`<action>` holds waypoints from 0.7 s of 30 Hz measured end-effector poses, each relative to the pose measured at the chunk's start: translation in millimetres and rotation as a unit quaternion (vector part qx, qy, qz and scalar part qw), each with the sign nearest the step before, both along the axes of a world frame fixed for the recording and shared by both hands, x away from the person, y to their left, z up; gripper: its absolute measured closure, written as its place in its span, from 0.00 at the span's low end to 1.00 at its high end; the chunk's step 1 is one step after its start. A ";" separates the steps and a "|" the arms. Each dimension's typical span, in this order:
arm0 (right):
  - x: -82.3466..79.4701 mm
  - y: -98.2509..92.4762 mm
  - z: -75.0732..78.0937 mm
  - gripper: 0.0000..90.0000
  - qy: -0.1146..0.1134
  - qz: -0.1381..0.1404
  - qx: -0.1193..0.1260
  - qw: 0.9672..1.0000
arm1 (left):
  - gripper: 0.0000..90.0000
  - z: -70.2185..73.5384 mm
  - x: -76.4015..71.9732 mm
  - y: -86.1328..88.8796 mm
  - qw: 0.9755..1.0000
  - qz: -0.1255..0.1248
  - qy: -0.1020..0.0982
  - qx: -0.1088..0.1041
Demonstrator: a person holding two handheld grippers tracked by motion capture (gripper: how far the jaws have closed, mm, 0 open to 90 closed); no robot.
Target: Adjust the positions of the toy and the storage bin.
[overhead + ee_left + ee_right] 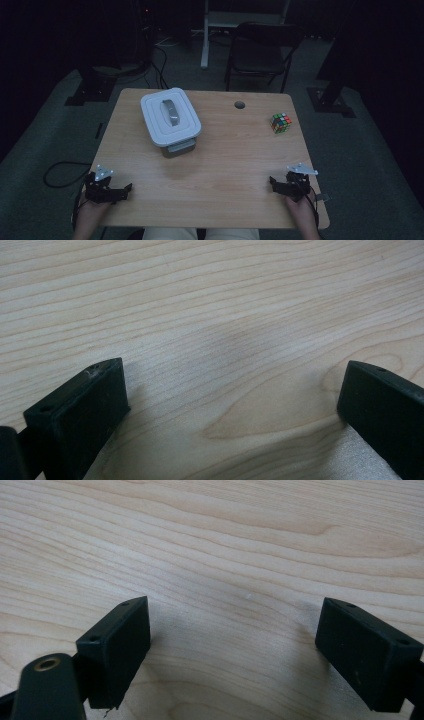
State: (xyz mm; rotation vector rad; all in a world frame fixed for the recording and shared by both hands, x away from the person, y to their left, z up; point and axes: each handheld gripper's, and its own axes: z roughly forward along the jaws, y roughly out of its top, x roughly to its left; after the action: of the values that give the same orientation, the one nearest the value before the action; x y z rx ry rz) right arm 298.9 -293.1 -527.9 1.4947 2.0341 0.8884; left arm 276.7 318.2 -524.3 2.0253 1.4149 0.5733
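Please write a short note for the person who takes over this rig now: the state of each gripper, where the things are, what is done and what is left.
Left gripper: open, nothing between the jaws, low over the near left corner of the table.
Right gripper: open, nothing between the jaws, near the near right edge.
White lidded container: far left of centre, lid on, grey handle on top.
Colour cube: far right, alone.
Done: nothing visible; both things are untouched.
Left: probably the whole job. Each gripper must first travel away from the person to reach its nearer thing.
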 end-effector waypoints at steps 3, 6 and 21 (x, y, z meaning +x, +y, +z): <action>0.0 0.1 -0.1 0.15 0.001 0.001 0.000 1.000 | 0.01 -0.1 0.0 0.0 1.000 0.000 -0.001 0.000; 0.0 0.2 0.0 0.15 0.001 0.002 0.000 1.000 | 0.01 -0.1 -0.3 -0.4 1.000 0.003 0.000 -0.001; -2.3 5.4 0.2 0.14 0.003 0.012 -0.001 1.000 | 0.01 1.0 1.3 -2.2 1.000 0.013 0.006 0.001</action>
State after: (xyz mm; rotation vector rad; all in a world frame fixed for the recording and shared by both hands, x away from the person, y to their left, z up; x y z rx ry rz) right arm 296.6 -287.7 -527.7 1.4756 2.0609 0.8916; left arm 278.0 316.0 -523.3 2.0171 1.4504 0.5759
